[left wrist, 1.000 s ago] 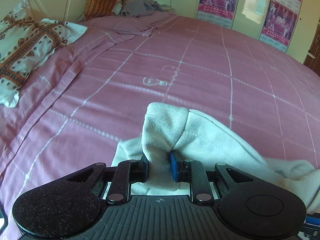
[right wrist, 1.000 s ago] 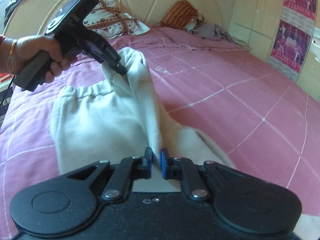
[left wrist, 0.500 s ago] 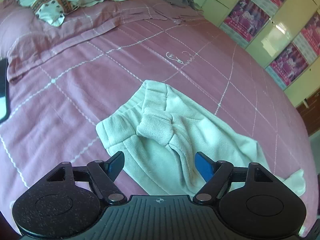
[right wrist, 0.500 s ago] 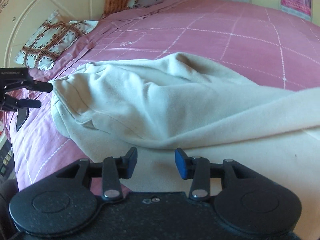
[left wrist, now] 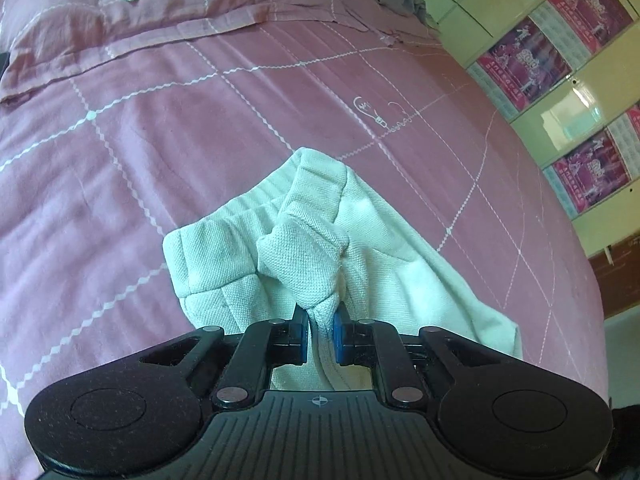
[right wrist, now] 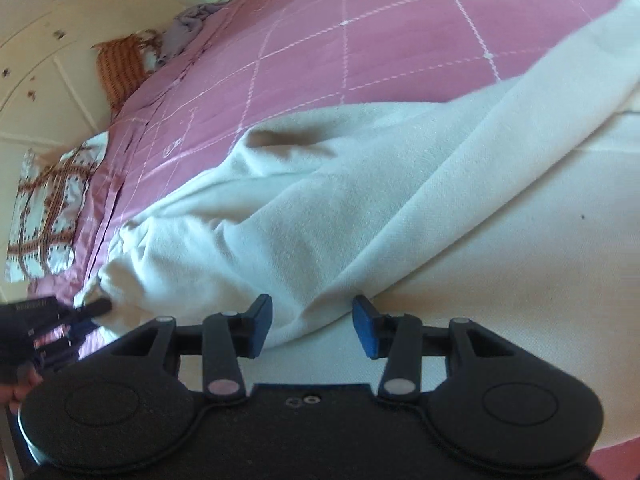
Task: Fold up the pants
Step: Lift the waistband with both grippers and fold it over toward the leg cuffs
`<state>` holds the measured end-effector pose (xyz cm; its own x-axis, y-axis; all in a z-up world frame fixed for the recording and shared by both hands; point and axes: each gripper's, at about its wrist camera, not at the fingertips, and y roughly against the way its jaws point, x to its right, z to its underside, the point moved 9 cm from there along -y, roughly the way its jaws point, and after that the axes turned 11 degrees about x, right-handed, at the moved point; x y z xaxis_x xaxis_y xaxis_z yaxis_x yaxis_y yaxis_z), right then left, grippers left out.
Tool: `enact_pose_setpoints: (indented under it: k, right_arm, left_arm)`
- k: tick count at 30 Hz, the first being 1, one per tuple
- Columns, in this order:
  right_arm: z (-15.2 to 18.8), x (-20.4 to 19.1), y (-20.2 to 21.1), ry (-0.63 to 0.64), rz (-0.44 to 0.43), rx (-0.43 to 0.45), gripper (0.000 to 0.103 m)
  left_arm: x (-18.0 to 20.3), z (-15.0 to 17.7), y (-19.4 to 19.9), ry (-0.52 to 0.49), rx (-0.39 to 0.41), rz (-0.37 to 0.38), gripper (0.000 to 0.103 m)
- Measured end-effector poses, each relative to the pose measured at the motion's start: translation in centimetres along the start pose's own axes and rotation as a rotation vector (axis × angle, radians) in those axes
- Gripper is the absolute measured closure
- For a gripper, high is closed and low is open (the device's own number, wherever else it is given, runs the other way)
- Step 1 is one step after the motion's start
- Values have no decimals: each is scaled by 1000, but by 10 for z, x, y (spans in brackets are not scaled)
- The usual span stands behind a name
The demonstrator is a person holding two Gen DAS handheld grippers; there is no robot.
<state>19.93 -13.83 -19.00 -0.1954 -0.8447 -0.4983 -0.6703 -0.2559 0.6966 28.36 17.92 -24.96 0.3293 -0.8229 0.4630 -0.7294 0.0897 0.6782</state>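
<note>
Cream knitted cotton pants [left wrist: 360,240] are lying on the pink checked bedspread [left wrist: 160,128]; your left gripper [left wrist: 321,334] is pinching their bunched waistband between its jaws. Your right gripper [right wrist: 313,326] is opening, jaws straddling a fold ridge without pressing. Close there before lifting together.

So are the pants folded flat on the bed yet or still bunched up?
Still bunched: the pants lie rumpled on the bed, the left tongs pinching a fabric wad at the waistband end.

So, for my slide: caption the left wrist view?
Left gripper shut on cream pants above the pink bedspread.
</note>
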Motion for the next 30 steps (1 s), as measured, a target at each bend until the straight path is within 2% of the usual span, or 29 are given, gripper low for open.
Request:
enact_pose_setpoints:
  k: [1, 4, 5, 8, 11, 14, 16, 19, 23, 25, 26, 28, 30]
  right_arm:
    - [-1, 5, -7, -47, 32, -16, 60]
    - [-4, 15, -14, -106, 103, -16, 87]
    - [-3, 15, -14, -113, 99, -13, 90]
    - [-7, 0, 7, -72, 49, 52, 92]
    - [-11, -35, 43, 40, -53, 131, 92]
    - [1, -54, 58, 92, -109, 133, 92]
    - [21, -48, 39, 143, -58, 81, 92]
    - [50, -29, 11, 159, 26, 2, 92]
    - [53, -28, 14, 176, 34, 13, 91]
    - [43, -39, 27, 208, 12, 78, 91]
    - [41, -40, 27, 243, 26, 92, 90]
    - [53, -32, 10, 266, 71, 3, 86]
    - [57, -31, 7, 286, 74, -4, 86]
  left_arm:
    - [1, -1, 0, -11, 5, 2, 91]
    - [-2, -5, -2, 0, 6, 13, 91]
    - [-2, -7, -3, 0, 7, 18, 91]
    - [-2, -28, 6, 2, 40, 47, 91]
    - [-11, -52, 25, 4, 97, 84, 91]
    - [-34, -38, 15, -38, 57, 28, 91]
    - [-59, -11, -3, -35, -11, -34, 91]
    - [-62, -1, -4, -46, 6, -23, 91]
    - [-50, -6, 7, -83, 24, -6, 91]
    - [-55, -1, 4, -120, 13, -31, 91]
    - [-58, 2, 2, -106, 0, -33, 91]
    - [-59, 4, 6, -76, -2, -37, 91]
    - [-53, 2, 15, -104, 12, -46, 90]
